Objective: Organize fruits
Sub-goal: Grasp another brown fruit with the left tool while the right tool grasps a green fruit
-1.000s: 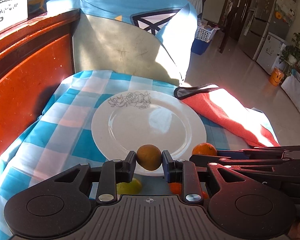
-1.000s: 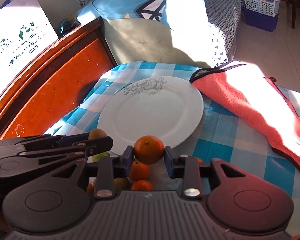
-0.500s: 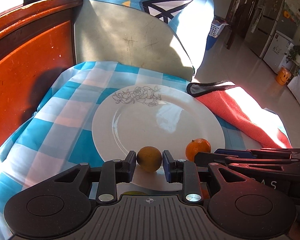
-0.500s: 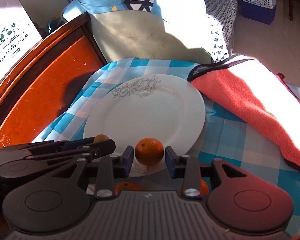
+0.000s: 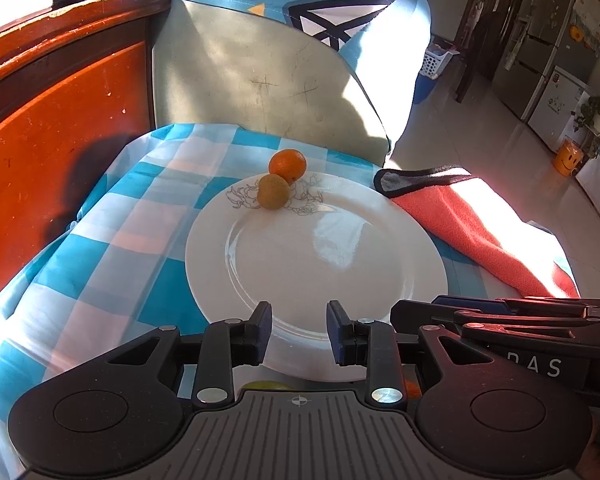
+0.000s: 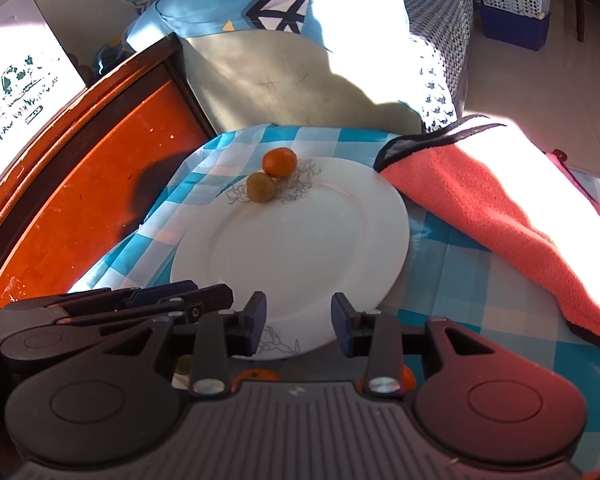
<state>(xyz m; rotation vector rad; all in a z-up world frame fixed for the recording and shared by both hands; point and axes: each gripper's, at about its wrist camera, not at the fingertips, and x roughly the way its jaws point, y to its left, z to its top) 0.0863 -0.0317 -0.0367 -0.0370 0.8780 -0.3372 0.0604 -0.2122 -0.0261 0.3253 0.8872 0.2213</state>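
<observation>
A white plate lies on the blue checked cloth. A brownish fruit and an orange sit side by side at the plate's far rim, touching. My left gripper is open and empty over the plate's near edge. My right gripper is open and empty beside it, also over the near edge. More fruits are mostly hidden under the grippers: a green one and orange ones.
A folded coral towel lies right of the plate. A red-brown wooden board stands on the left. A cushioned seat back rises behind the table.
Both grippers opened and let go of their fruits, which now rest at the plate's far rim. Both grippers have drawn back to the near edge.
</observation>
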